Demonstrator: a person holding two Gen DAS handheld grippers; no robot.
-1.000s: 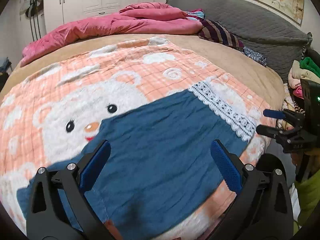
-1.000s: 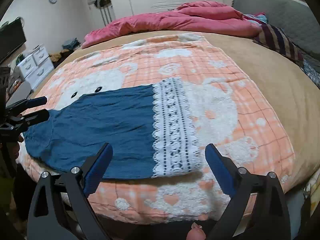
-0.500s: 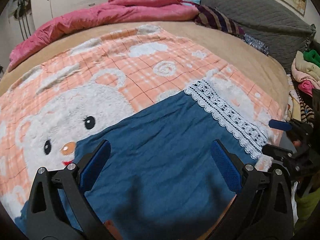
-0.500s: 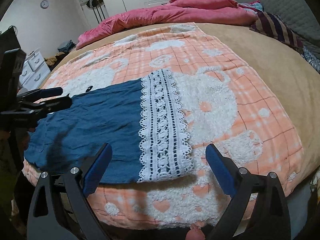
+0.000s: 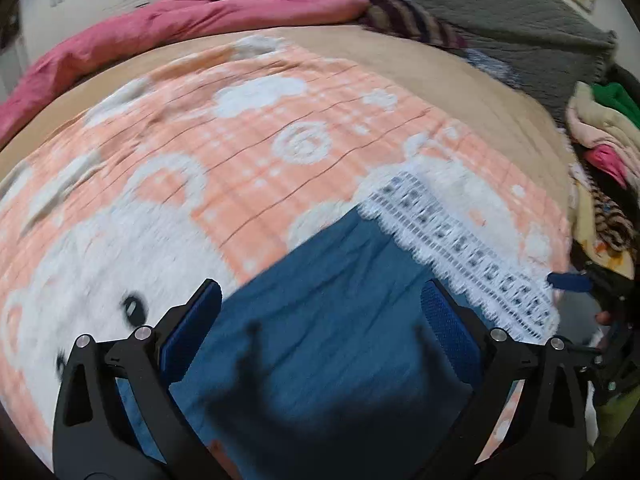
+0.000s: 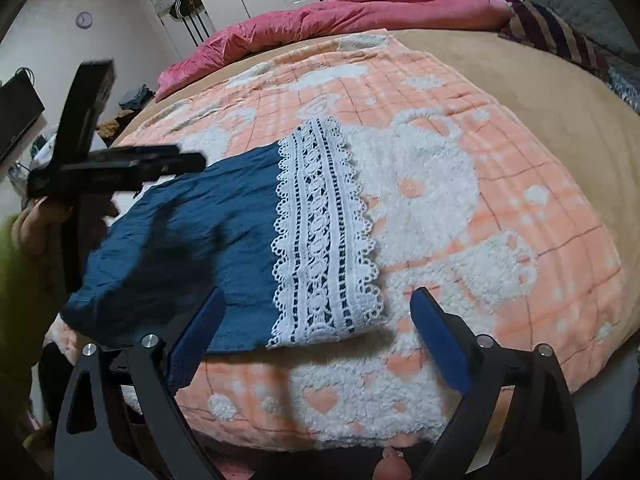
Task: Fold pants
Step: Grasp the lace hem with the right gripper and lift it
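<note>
Just one pants (image 6: pixel 192 248), two grippers (image 5: pixel 320 320) (image 6: pixel 316 320).

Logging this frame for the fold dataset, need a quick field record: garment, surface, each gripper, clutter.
garment: blue pants with white lace hem, lying flat
surface: peach bear-print blanket on a bed
left gripper: open, above the blue fabric, nothing between the fingers
right gripper: closing, near the lace hem's front edge, not gripping it
clutter: pink duvet at the far side; clothes pile beside the bed
</note>
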